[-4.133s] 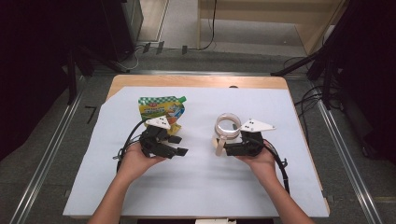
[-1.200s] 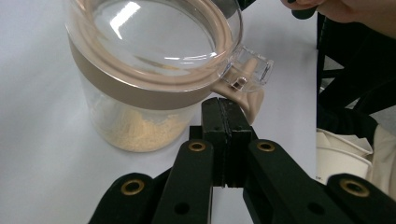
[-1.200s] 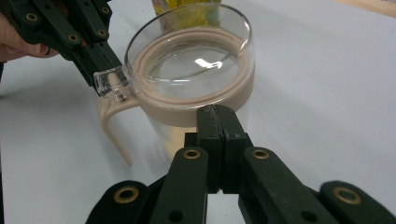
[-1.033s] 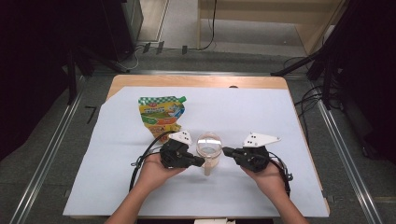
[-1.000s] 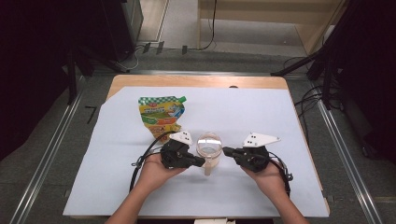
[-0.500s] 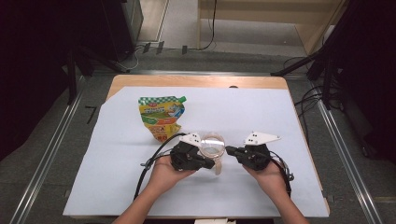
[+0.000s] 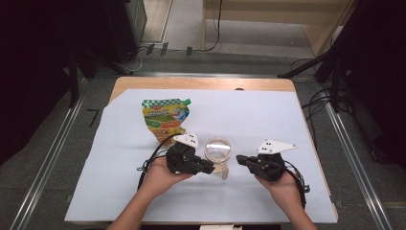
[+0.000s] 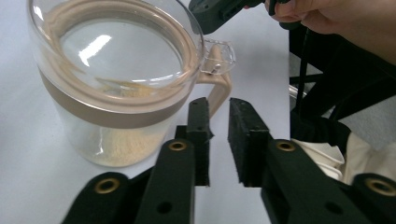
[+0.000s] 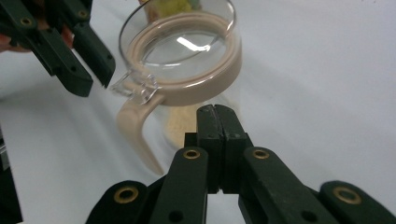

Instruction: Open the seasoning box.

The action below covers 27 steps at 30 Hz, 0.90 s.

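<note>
A glass jug with a beige band, a clear lid and a beige handle stands on the white sheet, some pale powder in its bottom. My left gripper lies just left of the handle. In the left gripper view its jaws have just been opening and stand a little apart with nothing between them, the handle beyond their tips. My right gripper points at the jug from the right, shut and holding nothing, just short of the jug.
A colourful spouted pouch lies flat behind and left of the jug. The white sheet covers a wooden table. Cables trail from both grippers towards the front edge. Dark stands and floor rails flank the table.
My left hand has slid right, up to the jug's handle, and its jaws have parted slightly. The right gripper has stayed shut beside the jug, which has not moved.
</note>
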{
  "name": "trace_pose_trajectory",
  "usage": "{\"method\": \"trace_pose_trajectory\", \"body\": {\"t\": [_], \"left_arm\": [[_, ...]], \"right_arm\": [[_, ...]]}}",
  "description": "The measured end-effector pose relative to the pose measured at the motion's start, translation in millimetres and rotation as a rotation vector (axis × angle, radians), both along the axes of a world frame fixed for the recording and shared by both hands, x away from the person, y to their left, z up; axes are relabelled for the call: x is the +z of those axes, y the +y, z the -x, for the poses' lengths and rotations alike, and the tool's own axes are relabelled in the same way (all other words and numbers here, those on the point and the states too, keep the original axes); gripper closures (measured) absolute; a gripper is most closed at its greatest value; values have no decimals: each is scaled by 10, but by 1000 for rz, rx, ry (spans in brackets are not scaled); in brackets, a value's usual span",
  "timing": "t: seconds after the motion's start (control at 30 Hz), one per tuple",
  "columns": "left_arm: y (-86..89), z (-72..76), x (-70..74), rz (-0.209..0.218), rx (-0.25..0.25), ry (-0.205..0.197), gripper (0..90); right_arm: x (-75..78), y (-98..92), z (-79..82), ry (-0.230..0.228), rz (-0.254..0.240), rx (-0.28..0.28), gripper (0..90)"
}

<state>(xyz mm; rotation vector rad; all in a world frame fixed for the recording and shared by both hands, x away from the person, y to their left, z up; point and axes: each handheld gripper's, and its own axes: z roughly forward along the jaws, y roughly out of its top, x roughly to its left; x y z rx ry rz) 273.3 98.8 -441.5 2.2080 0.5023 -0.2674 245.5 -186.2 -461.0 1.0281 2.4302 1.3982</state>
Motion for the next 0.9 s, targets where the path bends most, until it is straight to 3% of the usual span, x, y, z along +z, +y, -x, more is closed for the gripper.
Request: {"method": "trace_pose_trajectory", "body": {"t": [0.13, 0.23, 0.63, 0.9], "left_arm": [[65, -23, 22, -10, -18, 22, 660], [124, -38, 42, -5, -4, 26, 595], [382, -120, 113, 28, 78, -7, 478], [427, -148, 101, 28, 108, -18, 412]], "right_arm": [[7, -1, 101, 0, 1, 17, 900], [3, 28, 171, 3, 5, 35, 900], [-67, 243, 309, 23, 20, 132, 900], [-174, 403, 311, 51, 35, 159, 900]]}}
